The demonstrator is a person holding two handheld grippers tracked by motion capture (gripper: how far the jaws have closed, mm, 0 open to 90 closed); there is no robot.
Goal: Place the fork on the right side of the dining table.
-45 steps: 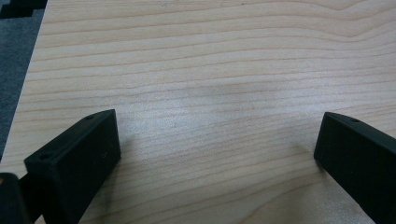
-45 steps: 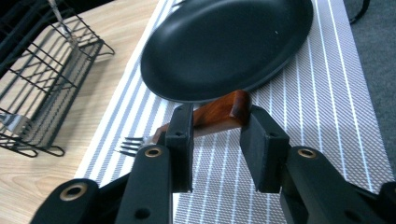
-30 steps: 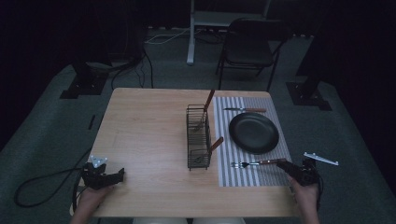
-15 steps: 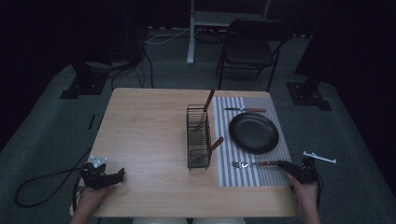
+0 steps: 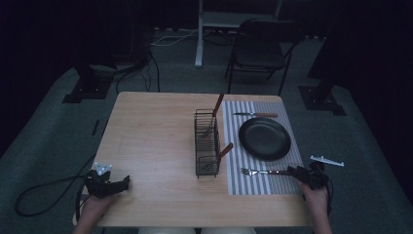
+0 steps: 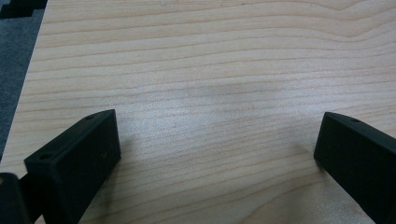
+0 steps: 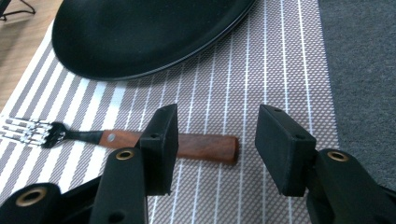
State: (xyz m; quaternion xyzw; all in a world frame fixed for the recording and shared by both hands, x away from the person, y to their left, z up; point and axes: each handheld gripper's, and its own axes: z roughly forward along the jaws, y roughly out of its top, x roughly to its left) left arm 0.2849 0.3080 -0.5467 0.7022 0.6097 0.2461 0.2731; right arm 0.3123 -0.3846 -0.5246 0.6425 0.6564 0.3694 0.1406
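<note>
High view: a wooden desk (image 5: pixel 156 141) carries a black wire caddy (image 5: pixel 206 143) near its middle, standing upright. Two brown-handled utensils sit in the caddy, one in the far part with its handle (image 5: pixel 217 104) slanting up past the rim, one in the near part with its handle (image 5: pixel 225 149) leaning out toward the striped placemat (image 5: pixel 253 183). The placemat lies just beside the caddy and bears a black plate (image 5: pixel 264 138), with nothing on it that can be made out, a knife (image 5: pixel 255 115) beyond the plate, and a fork (image 5: pixel 265 171) on the near side of the plate, tines toward the caddy. The right gripper (image 5: pixel 298 170) is at the end of the fork's handle. The left gripper (image 5: pixel 121 184) rests near the desk's near left corner, well apart from everything else.

Left gripper view: its two black jaws stand wide apart over bare desk wood (image 6: pixel 210 84), with nothing between them.

Right gripper view: the fork (image 7: pixel 140 140) lies flat on the placemat (image 7: pixel 280 70), wooden handle pointing into the gap of the right gripper (image 7: pixel 217 140). Its jaws have just been opening and now stand spread; the handle's end lies between them, and the right-hand pad is clear of it, so it is not pinched. The plate's rim (image 7: pixel 116 72) lies just beyond the fork.
</note>
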